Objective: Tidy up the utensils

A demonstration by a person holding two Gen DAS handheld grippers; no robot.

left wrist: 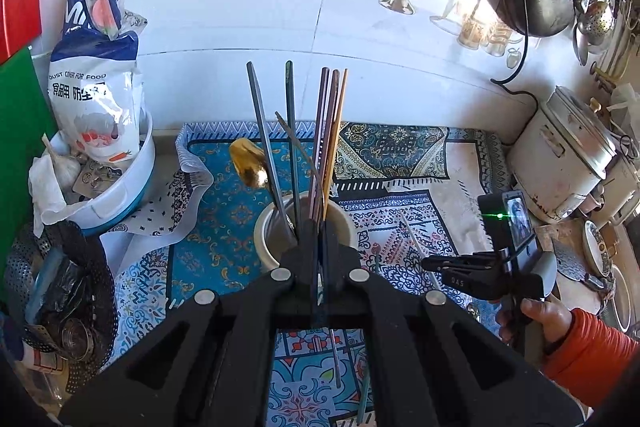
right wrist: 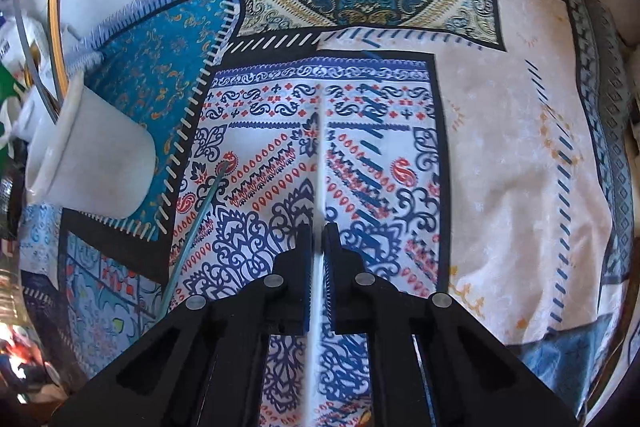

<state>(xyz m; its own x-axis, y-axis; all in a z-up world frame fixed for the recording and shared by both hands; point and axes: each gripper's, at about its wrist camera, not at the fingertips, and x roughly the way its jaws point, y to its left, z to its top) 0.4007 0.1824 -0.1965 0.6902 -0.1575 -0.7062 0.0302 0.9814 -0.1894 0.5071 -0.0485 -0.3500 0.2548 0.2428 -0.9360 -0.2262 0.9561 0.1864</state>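
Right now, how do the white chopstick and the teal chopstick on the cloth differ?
The slim white chopstick sits between the right gripper fingers; the thin teal chopstick lies free, nearer the white ceramic cup. White runs straight ahead; teal lies slanted. Both rest on the patterned patchwork cloth, outside the cup.

Counter (left wrist: pixel 160 163) covered by patterned cloth (right wrist: pixel 500 147). On cloth: white cup (right wrist: pixel 100 167), white chopstick (right wrist: pixel 318 187), teal chopstick (right wrist: pixel 192 227). Beside cloth: white tub (left wrist: pixel 124 183), rice cooker (left wrist: pixel 568 167).
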